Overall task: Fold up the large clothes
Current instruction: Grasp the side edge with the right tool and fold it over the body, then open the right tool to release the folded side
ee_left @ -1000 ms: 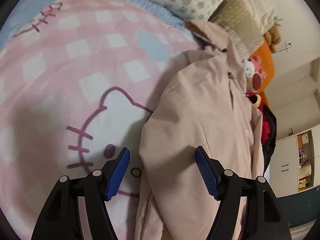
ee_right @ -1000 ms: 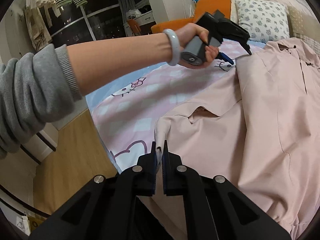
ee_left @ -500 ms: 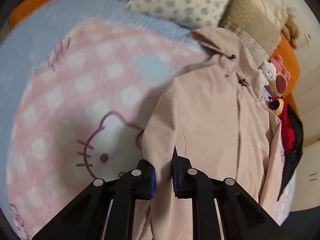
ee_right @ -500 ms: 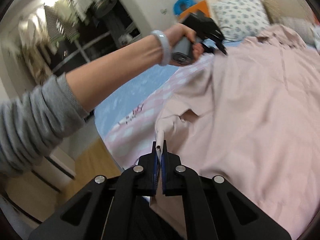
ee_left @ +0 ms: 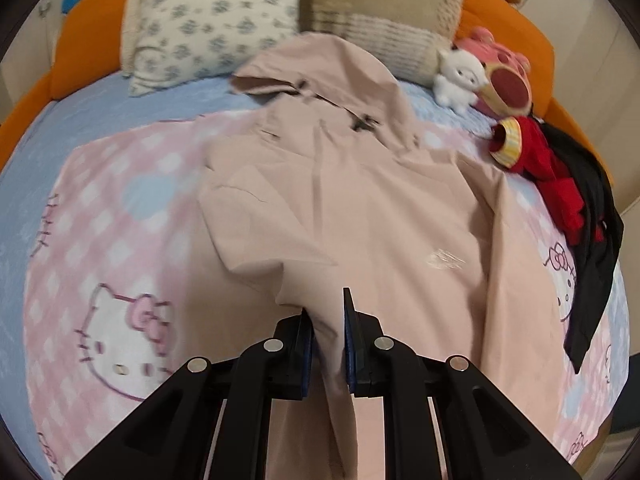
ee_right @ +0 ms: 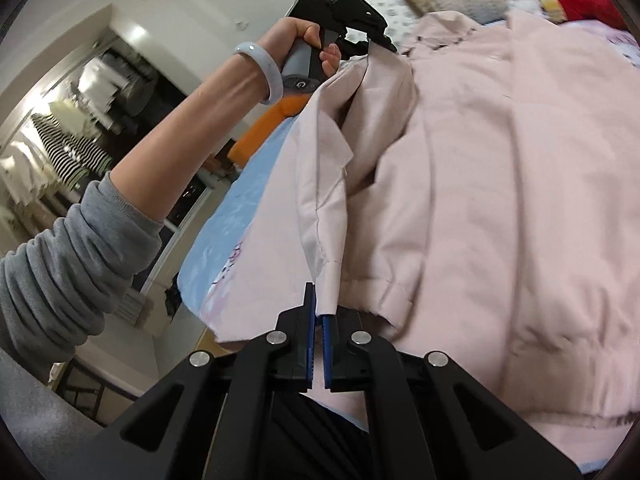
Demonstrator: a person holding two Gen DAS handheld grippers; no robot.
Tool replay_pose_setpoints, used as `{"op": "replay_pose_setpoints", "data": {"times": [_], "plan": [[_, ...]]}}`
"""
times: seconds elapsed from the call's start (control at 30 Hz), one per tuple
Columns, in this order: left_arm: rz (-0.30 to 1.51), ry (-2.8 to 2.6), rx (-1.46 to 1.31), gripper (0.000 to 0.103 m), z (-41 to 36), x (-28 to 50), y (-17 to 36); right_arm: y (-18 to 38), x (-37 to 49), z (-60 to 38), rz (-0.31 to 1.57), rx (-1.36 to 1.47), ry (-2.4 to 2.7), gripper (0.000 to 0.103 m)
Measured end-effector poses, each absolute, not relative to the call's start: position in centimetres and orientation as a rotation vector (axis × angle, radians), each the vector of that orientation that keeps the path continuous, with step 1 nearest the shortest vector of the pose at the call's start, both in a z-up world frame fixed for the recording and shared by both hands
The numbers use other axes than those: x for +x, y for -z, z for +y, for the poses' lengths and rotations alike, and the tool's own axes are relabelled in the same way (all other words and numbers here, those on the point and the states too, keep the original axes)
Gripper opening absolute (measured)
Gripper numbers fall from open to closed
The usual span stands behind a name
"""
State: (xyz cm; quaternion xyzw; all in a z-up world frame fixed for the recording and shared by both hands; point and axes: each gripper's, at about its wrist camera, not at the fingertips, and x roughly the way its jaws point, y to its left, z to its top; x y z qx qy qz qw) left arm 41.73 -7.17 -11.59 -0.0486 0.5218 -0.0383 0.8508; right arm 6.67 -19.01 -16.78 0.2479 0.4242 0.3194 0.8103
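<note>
A pale pink hooded jacket (ee_left: 380,208) lies spread on the bed, hood toward the pillows. My left gripper (ee_left: 326,305) is shut on a fold of its left side and holds that fold up off the sheet. In the right wrist view the same jacket (ee_right: 500,160) fills the right half. There my right gripper (ee_right: 320,300) is shut on the cuff end of a sleeve, which hangs stretched up to the left gripper (ee_right: 386,44). A person's bare forearm (ee_right: 192,120) with a pale bangle holds that left gripper.
The bed has a pink Hello Kitty sheet (ee_left: 100,240) and an orange headboard (ee_left: 92,28). Two pillows (ee_left: 208,20) and plush toys (ee_left: 460,76) lie at its head. Red clothes (ee_left: 552,172) and black clothes (ee_left: 592,240) lie at the right edge. Hanging clothes (ee_right: 68,148) stand beyond the bed.
The left gripper went from open over the jacket's edge to shut on it, then rose and swung toward the jacket's middle. The right gripper rolled and followed with the cuff.
</note>
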Motion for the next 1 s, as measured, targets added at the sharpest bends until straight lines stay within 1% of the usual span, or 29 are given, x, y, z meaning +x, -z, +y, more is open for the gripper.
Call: {"op": "replay_pose_setpoints", "data": {"times": [0.13, 0.33, 0.4, 0.43, 0.47, 0.53, 0.57, 0.63, 0.7, 0.77, 0.8, 0.83, 0.9, 1.0], "plan": [[1.13, 0.072, -0.046, 0.017, -10.5, 42.6, 14.4, 17.4, 6.4, -19.4, 0.936, 0.481, -0.65, 0.004], [1.135, 0.055, 0.082, 0.027, -13.1, 42.2, 18.8, 19.4, 6.4, -18.5, 1.026, 0.415, -0.614, 0.004], [1.129, 0.07, 0.133, 0.046, -14.0, 42.0, 19.5, 19.4, 6.5, -18.3, 1.041, 0.396, -0.612, 0.004], [1.124, 0.107, 0.161, 0.064, -14.8, 41.6, 19.3, 19.2, 6.6, -18.2, 1.045, 0.382, -0.615, 0.007], [1.122, 0.123, 0.181, 0.069, -15.2, 41.3, 19.0, 18.6, 6.5, -18.3, 1.052, 0.363, -0.618, 0.01], [1.097, 0.167, 0.217, 0.072, -15.7, 40.0, 17.3, 17.1, 6.0, -19.0, 1.042, 0.368, -0.641, 0.028], [1.086, 0.186, 0.217, 0.072, -15.6, 39.5, 16.5, 15.7, 5.6, -19.6, 1.012, 0.366, -0.654, 0.033], [1.066, 0.242, 0.19, 0.073, -15.0, 38.1, 14.4, 13.5, 5.2, -20.7, 0.949, 0.336, -0.658, 0.054], [1.063, 0.32, 0.137, 0.073, -14.0, 36.3, 12.4, 10.6, 5.1, -21.1, 0.865, 0.318, -0.692, 0.059], [1.068, 0.378, 0.134, 0.073, -13.6, 34.6, 11.3, 8.8, 6.0, -20.8, 0.807, 0.324, -0.742, 0.058], [1.069, 0.39, 0.151, 0.073, -13.5, 34.0, 11.2, 8.5, 6.6, -20.5, 0.79, 0.318, -0.747, 0.054], [1.068, 0.389, 0.174, 0.073, -13.5, 33.5, 11.3, 8.5, 7.6, -19.9, 0.786, 0.297, -0.749, 0.041], [1.081, 0.356, 0.244, 0.073, -13.3, 33.0, 12.7, 9.6, 9.9, -18.1, 0.811, 0.251, -0.765, 0.023], [1.142, 0.33, 0.256, 0.068, -12.7, 33.3, 15.4, 13.0, 11.5, -16.5, 0.898, 0.239, -0.745, 0.02]]}}
